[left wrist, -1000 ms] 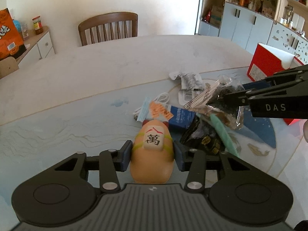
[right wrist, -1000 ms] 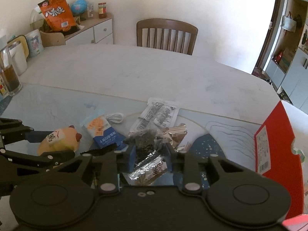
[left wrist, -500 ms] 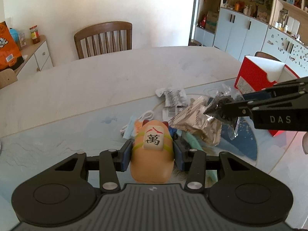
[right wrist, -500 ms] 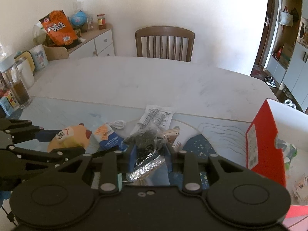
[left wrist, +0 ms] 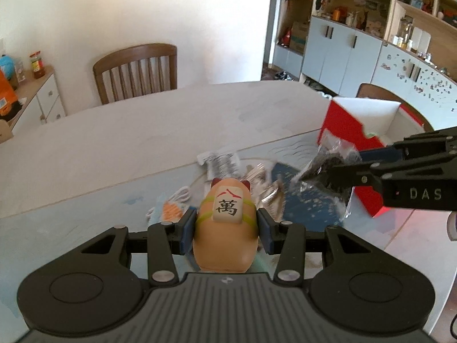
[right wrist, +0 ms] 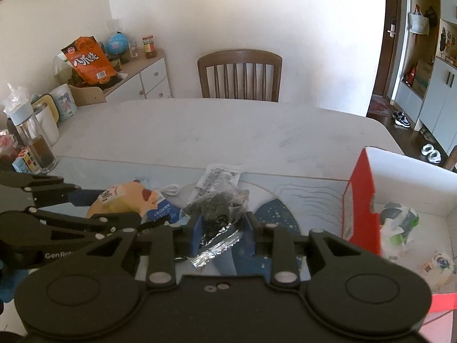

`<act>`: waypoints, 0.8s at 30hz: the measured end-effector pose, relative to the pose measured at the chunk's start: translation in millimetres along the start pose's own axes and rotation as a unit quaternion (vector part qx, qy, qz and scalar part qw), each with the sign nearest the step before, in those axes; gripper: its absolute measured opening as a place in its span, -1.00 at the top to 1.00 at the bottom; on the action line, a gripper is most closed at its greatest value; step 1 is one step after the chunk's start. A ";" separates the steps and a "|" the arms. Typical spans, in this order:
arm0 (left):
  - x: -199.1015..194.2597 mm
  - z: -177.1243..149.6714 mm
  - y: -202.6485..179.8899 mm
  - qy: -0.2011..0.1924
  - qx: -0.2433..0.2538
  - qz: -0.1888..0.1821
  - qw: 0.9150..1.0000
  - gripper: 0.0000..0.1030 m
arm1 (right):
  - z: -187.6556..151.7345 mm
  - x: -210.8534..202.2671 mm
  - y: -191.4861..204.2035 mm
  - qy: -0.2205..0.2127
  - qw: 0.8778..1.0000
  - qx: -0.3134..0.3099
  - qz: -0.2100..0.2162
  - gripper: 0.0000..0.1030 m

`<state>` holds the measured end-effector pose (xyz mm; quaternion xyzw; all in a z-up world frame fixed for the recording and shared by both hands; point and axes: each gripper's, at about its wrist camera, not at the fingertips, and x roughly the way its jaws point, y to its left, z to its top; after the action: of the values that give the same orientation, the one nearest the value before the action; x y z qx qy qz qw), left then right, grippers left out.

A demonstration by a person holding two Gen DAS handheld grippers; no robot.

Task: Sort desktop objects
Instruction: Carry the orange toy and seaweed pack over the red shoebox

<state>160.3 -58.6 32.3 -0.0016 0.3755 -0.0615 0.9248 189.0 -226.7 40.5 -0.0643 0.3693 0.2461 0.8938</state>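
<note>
The snack packet [right wrist: 218,214], dark and crinkly with a foil tail, is clamped in the right hand-held gripper [right wrist: 221,225], its pads pressing it from both sides, and it hangs clear above the table [right wrist: 217,131]. From that gripper the red box [right wrist: 360,197] lies off to the right and a little ahead, its open top facing up, with a few wrapped things already lying inside. The packet's long axis runs roughly along the gripper's fingers, foil end nearest the camera, so I judge a swing to the right would carry it over the box's red wall. The right hand is plainly the nearer one to the box.

The left hand-held gripper [left wrist: 225,225] is closed on the orange toy [left wrist: 224,228], a round figure with a mahjong tile on its back, held lifted over the leftover wrappers [left wrist: 220,163] and the blue packet [right wrist: 160,210] on the table.

The right wrist view shows the inside of the box; the left wrist view shows only its outer wall and rim, but gives the packet from the side, close before the red wall.
</note>
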 end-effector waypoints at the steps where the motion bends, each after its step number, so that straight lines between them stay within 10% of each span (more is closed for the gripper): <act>1: -1.4 2.5 -4.0 -0.003 0.003 -0.002 1.000 0.15 | -0.4 -4.0 -3.1 -0.001 1.000 0.001 0.002 0.43; 24: 2.0 55.1 -113.0 -0.029 0.056 -0.053 0.997 0.14 | -13.7 -77.5 -94.8 -0.033 0.997 0.045 -0.049 0.42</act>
<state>187.3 -173.3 76.0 0.0286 0.3436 -0.1314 0.9295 179.6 -343.7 77.9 -0.0336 0.3465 0.1869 0.9186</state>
